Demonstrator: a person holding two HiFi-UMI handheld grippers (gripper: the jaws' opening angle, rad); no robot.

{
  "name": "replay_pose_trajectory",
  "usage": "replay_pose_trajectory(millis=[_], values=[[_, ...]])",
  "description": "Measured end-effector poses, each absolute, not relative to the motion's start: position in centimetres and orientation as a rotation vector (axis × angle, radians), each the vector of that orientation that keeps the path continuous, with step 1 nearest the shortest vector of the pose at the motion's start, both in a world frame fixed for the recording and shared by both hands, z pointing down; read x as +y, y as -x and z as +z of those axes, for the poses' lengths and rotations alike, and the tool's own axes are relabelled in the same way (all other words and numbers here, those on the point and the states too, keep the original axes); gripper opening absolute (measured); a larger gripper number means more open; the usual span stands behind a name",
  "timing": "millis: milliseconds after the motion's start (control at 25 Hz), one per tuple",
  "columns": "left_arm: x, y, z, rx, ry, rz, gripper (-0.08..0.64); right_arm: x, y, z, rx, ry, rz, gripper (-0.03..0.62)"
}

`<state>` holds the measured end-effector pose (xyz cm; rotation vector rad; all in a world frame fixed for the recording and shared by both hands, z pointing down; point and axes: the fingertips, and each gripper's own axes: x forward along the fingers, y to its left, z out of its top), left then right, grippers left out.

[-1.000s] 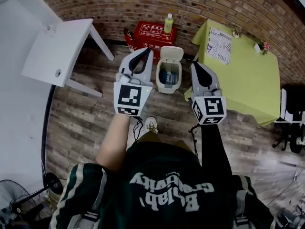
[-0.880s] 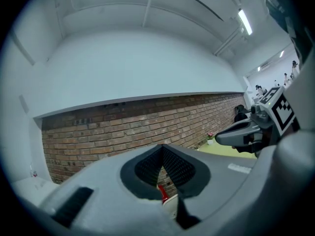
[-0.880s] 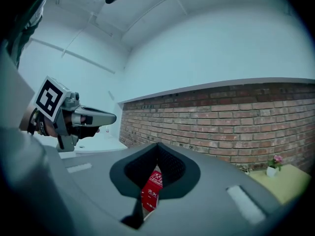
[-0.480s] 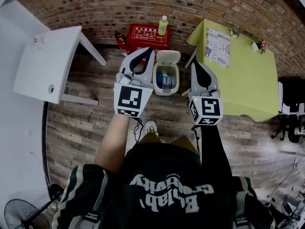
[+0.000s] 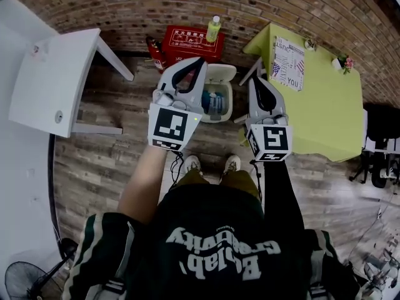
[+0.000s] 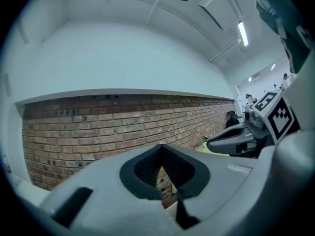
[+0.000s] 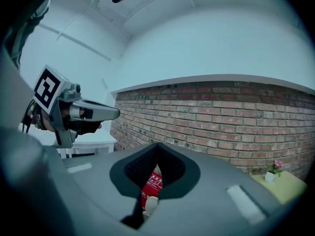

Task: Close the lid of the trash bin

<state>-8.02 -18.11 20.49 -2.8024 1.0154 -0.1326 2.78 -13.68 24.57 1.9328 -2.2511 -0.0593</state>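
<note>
Grippers: our left gripper (image 5: 199,61) and right gripper (image 5: 253,81) are held side by side at about the same height, both pointing toward the brick wall (image 5: 125,5).
Grip state: both have their jaws brought together at the tips, with nothing between them. Only wall and floor clutter show through the slot behind the pads.
Trash bin (image 5: 219,119): a small pale bin on the wood floor (image 5: 125,161), between the two grippers in the head view and below them. The left gripper covers its left edge.
Lid (image 5: 225,72): raised and leaning back on the wall side, so the contents are exposed.
Axis: we judge that the bin's long side runs from our feet toward the wall, with the hinge across the far end.
Coming move: we judge that the lid must be tipped back toward us and down. Both tips look about equally near, though we cannot tell their height above the lid.
Behind bin: red box (image 5: 187,39) with a bottle (image 5: 214,29) on top.
Flanks: green table (image 5: 319,105) to the right, white table (image 5: 50,86) to the left.
</note>
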Motion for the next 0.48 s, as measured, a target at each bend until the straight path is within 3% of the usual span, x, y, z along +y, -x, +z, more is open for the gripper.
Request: replay_pose_trajectory(millis=[480], values=[[-22.5,4.6,21.3,1.176,2.751,-0.133,0.002,-20.2,-6.6,25.5,-2.413,-1.778,-0.042,0.002]])
